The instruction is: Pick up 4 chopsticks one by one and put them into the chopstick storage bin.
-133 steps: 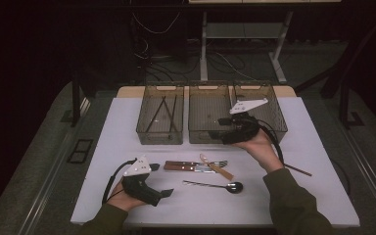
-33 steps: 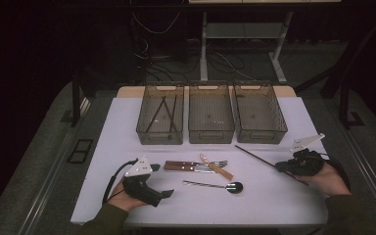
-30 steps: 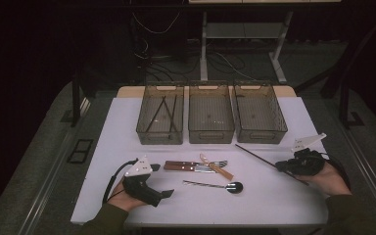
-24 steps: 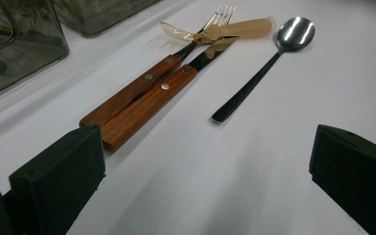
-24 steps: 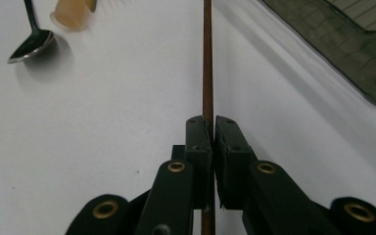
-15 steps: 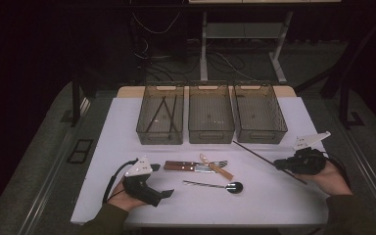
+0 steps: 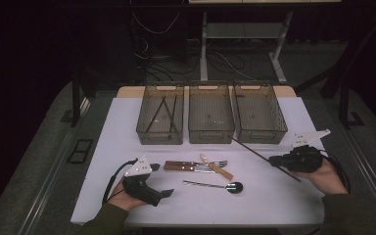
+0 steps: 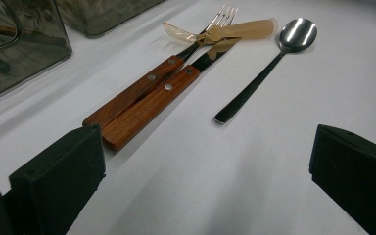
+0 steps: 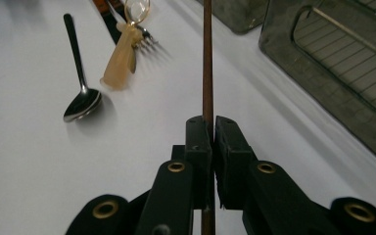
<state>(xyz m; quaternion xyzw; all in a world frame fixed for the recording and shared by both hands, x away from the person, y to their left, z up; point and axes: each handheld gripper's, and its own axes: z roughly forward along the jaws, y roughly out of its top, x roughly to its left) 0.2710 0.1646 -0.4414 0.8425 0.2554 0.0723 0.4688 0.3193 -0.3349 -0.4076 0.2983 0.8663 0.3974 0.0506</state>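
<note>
A white table stands on a grey floor in a dim room; the far wall is lost in darkness. Behind the table, a light desk frame rises over tangled cables. A dark floor plate lies left.

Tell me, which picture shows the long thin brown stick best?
The right gripper view: the long thin brown stick runs up the middle, clamped between the right hand-held gripper's jaws. The high view shows the stick whole but small, slanting towards the right-hand bin. The left gripper view looks at the cutlery instead.
</note>
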